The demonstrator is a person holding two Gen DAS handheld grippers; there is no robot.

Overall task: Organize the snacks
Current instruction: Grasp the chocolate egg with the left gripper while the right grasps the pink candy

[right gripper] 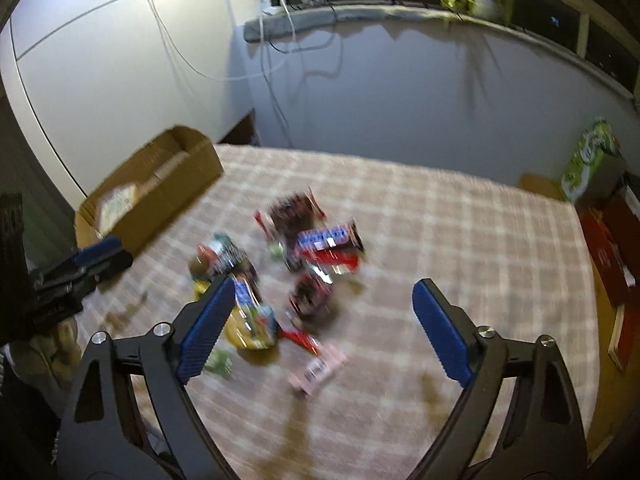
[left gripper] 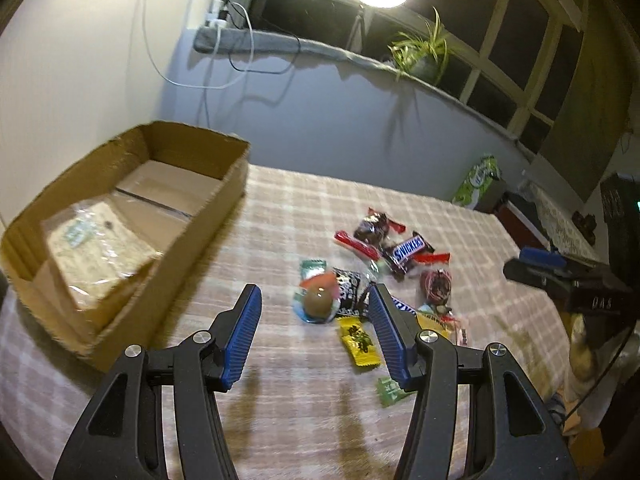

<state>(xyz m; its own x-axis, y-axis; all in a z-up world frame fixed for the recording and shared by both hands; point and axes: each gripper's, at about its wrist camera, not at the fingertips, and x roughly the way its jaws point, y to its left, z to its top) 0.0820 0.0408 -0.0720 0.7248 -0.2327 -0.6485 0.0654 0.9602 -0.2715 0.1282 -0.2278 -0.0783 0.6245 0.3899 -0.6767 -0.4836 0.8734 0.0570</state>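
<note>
Snack pile (left gripper: 384, 276) lies frame centre on the checked tablecloth (left gripper: 280, 216). Snickers bar (left gripper: 408, 249): long axis runs lower left to upper right. Cardboard box (left gripper: 120, 208) at left, long axis toward upper right. Left gripper (left gripper: 316, 312) jaws apart, empty, above pile. Right gripper (right gripper: 324, 300) jaws wide apart, empty.

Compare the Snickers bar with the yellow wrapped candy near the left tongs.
The dark brown Snickers bar has a blue logo; the yellow wrapped candy carries a dark print. The Snickers bar lies at the far side of the pile, the yellow candy at the near side. The Snickers bar looks longer. Both lie flat on the checked tablecloth, untouched.
</note>
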